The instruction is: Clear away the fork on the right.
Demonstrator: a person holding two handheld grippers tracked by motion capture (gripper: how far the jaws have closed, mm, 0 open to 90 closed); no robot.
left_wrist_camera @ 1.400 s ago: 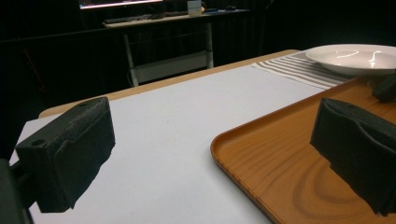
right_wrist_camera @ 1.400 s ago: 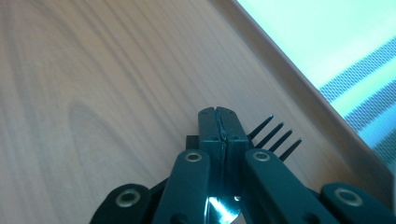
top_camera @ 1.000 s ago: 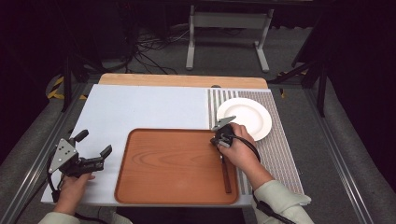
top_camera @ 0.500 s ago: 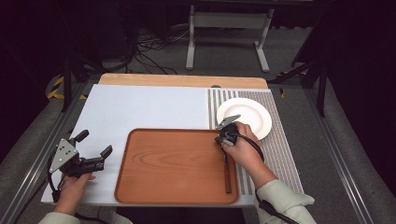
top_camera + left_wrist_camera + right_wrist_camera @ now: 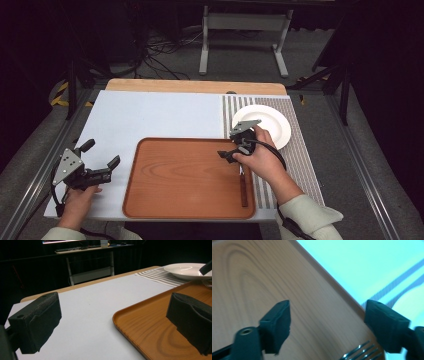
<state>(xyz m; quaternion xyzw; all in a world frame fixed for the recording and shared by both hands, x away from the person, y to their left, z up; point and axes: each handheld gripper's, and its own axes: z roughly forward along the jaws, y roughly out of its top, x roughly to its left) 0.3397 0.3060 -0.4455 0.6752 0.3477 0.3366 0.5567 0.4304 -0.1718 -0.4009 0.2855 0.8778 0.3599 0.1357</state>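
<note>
Fork (image 5: 242, 176) on the tray (image 5: 185, 180), lying along the right-hand edge, tines pointing away from the person, and the right tongs (image 5: 231, 148) hang right over its head. From the right gripper view, the tines (image 5: 359, 351) peek in at the bottom, between the two black jaws and closer to the one on that view's right. Jaws spread wide, nothing between them. The tray rim (image 5: 329, 282) runs just past the tips, striped mat (image 5: 392, 287) beyond that.

Over on the other side, the left tongs (image 5: 102, 169) sit low on the bench (image 5: 160, 115), just off the tray's near left corner, also gaping, also empty. In the left gripper view its jaws frame bare bench and tray edge (image 5: 125, 315), with the plate (image 5: 190, 270) far ahead on the mat.

Now, the fork itself: probably light and stiff, with what looks like a dark handle and shiny metal tines. Metal like that tends to be slick, and it lies flat on smooth wood, so it could skate when pinched. The best bet looks like the neck or upper handle, jaws closing across its width, pressed down close to the tray. The plate beside the right tongs is likely breakable, so worth a gentle approach.
</note>
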